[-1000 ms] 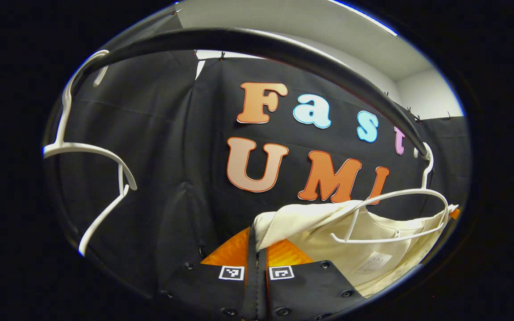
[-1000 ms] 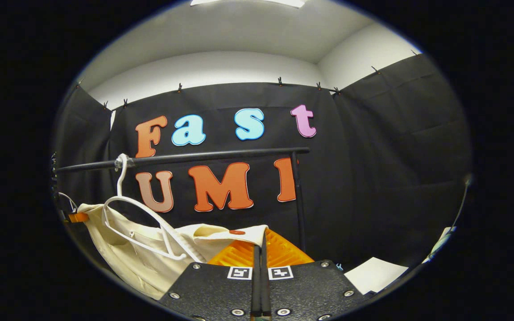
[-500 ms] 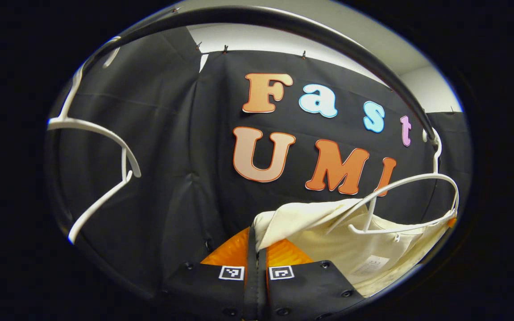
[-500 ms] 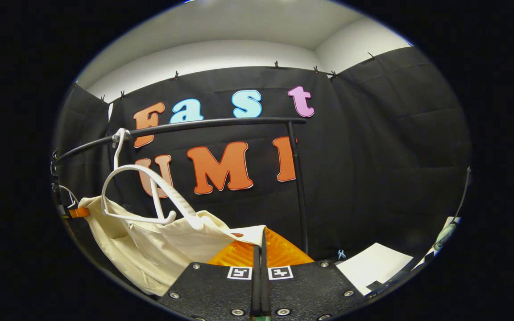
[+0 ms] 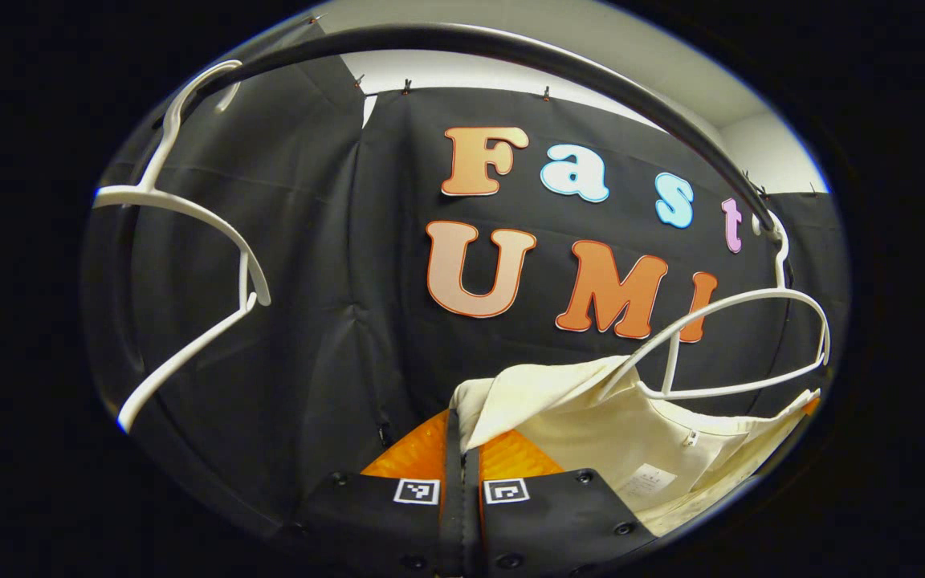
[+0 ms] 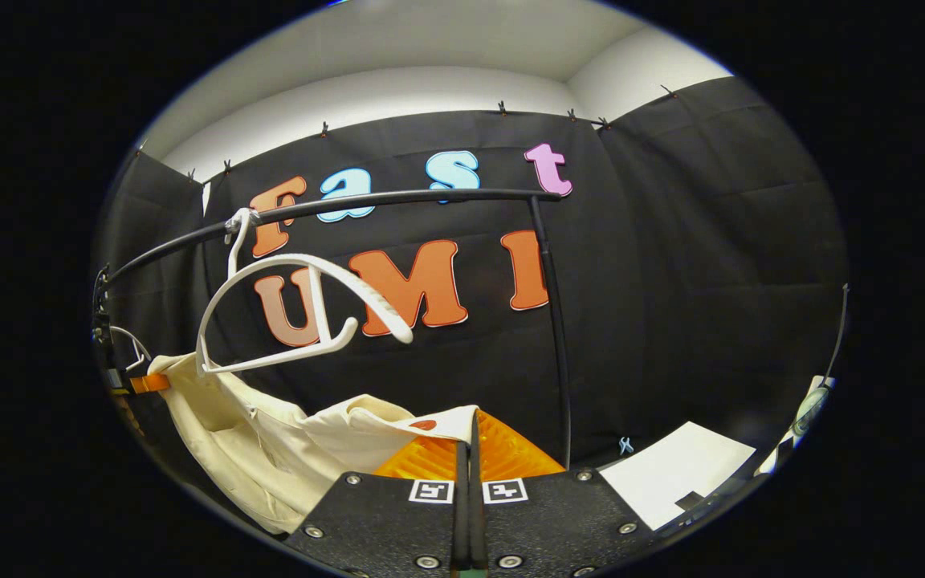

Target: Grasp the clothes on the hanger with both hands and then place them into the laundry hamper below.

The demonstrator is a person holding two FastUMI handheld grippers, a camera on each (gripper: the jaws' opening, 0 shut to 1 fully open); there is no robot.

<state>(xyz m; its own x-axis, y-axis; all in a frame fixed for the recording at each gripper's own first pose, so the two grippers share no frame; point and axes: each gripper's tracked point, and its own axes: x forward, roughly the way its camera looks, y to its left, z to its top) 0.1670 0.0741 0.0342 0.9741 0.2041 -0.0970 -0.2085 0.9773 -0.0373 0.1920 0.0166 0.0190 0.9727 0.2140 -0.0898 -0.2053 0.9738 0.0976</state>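
Pinching a corner of cream cloth, the left gripper [image 5: 463, 437] has its two orange fingers pressed together at the bottom of the left gripper view, with the garment [image 5: 655, 437] spreading away to its right. In the right gripper view, the right gripper [image 6: 469, 441] is likewise clamped on the opposite corner, and the cloth sags in a loose swag between the two tools. Just beyond the fabric hangs the white hanger [image 6: 294, 309], hooked over the black rail [image 6: 398, 201]; its near shoulder is bare and clear of the cloth, while its far end seems to sit right at the garment's upper edge, so I cannot tell whether that side is fully free. Farther left along the rail in the left gripper view, a second white hanger [image 5: 189, 265] hangs empty. Behind everything is the black cloth wall. Judging by this, the two-handed grasp is done and the pull-off is almost finished; what remains is to clear the last bit of the hanger, lower the garment and release it into the hamper.
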